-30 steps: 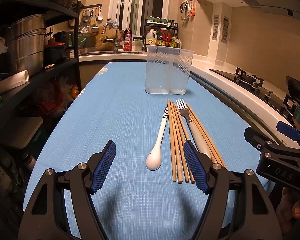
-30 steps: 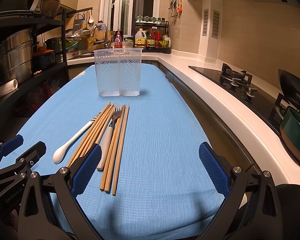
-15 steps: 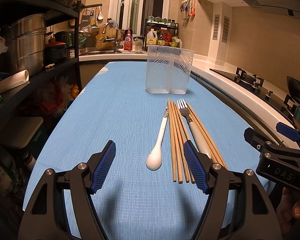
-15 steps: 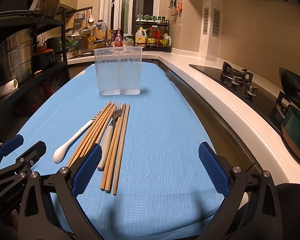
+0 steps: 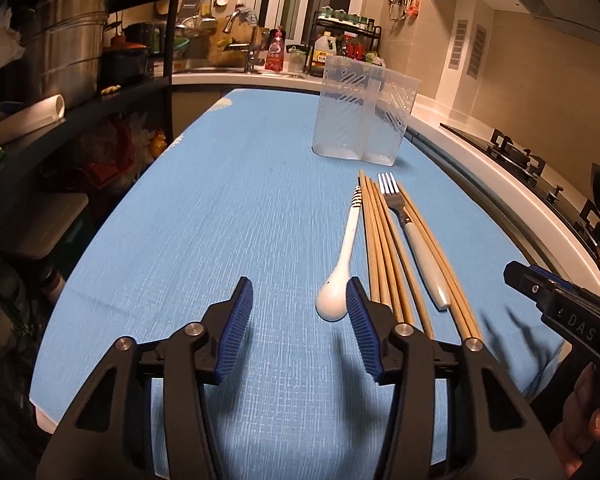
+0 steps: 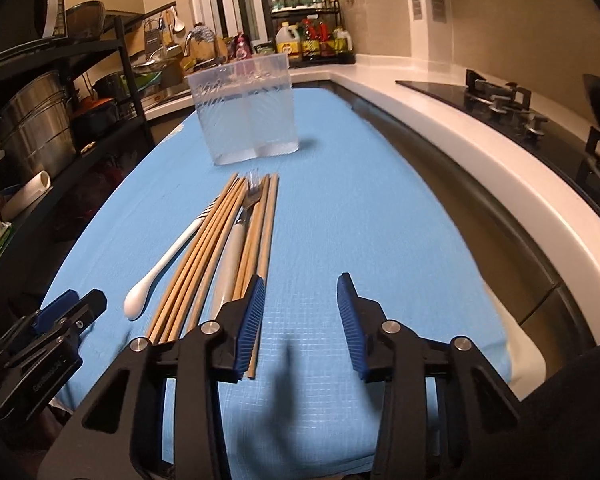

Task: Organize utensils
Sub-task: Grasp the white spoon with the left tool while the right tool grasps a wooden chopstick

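A white spoon (image 5: 342, 264) (image 6: 162, 264), several wooden chopsticks (image 5: 382, 248) (image 6: 216, 256) and a fork with a pale handle (image 5: 414, 236) (image 6: 232, 258) lie side by side on the blue cloth. A clear plastic two-compartment holder (image 5: 364, 114) (image 6: 246, 112) stands empty beyond them. My left gripper (image 5: 300, 330) is open and empty, its right finger beside the spoon bowl. My right gripper (image 6: 300, 322) is open and empty, its left finger over the near ends of the rightmost chopsticks.
A dark shelf rack with steel pots (image 5: 66, 48) stands along the left. A white counter with a gas hob (image 6: 500, 100) runs along the right. A sink and bottles (image 5: 276, 54) are at the back.
Both grippers have moved forward and lower toward the utensils, and both jaws have narrowed. The utensils have not moved.
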A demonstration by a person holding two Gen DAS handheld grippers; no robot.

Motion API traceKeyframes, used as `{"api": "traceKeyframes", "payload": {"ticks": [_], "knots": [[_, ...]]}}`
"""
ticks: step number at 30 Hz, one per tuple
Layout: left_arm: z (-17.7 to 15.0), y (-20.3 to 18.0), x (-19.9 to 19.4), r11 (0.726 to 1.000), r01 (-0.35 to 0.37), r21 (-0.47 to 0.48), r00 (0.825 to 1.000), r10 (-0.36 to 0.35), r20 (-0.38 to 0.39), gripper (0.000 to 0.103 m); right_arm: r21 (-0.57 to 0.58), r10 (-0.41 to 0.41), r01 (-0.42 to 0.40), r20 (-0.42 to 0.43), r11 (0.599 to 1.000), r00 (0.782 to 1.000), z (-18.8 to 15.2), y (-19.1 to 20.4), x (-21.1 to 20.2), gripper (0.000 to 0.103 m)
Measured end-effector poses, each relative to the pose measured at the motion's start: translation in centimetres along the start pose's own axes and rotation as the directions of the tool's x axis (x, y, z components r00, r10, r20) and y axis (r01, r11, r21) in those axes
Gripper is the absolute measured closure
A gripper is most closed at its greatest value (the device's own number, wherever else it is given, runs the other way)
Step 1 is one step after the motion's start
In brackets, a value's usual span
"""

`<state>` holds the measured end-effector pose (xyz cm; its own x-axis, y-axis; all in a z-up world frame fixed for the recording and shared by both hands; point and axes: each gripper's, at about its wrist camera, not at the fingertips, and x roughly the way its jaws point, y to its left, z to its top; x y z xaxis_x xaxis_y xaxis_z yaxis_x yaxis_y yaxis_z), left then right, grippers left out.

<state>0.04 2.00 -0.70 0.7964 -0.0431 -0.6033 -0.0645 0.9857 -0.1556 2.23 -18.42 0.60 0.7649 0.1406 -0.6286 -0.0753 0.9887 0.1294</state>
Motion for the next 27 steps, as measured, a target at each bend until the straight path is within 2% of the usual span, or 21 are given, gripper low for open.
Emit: {"api": "traceKeyframes", "payload": {"ticks": [7,10,14,23,25,27], "knots": [[-0.2,0.1,1.6,1.000,0.026,-0.016,0.999,-0.027,-0.037,0.059,-0.020,0.028,-0.030,-0.097,0.999,0.995,-0.5,1.1,2.3,0.065],[-0.3,-0.3,2.2,0.999,0.035,-0.010,0.998,-0.036,-0.042,0.059,-0.018,0.028,-0.031,-0.140,0.999,0.990,-0.7,1.1,3.1,0.069],[-0.3,-0.9,3.0,0.999,0.037,0.007,0.998,-0.037,-0.048,0.059,-0.019,0.026,-0.029,-0.150,0.999,0.988,-0.8,1.0,3.4,0.075],[-1.0,-3.2,3.6,0.991,-0.060,0.119,0.998,0.061,0.001,0.059,-0.114,-0.021,0.005,-0.146,0.993,0.989,-1.1,2.2,3.3,0.078],[-1.1,-3.3,3.6,0.990,-0.070,0.126,0.998,0.068,0.017,0.059,-0.124,-0.020,0.002,-0.145,0.992,0.989,-1.2,2.3,3.2,0.081],[-1.1,-3.2,3.6,0.989,-0.073,0.128,0.997,0.070,0.029,0.059,-0.140,-0.017,-0.004,-0.142,0.990,0.990,-1.3,2.6,3.1,0.089]]}}
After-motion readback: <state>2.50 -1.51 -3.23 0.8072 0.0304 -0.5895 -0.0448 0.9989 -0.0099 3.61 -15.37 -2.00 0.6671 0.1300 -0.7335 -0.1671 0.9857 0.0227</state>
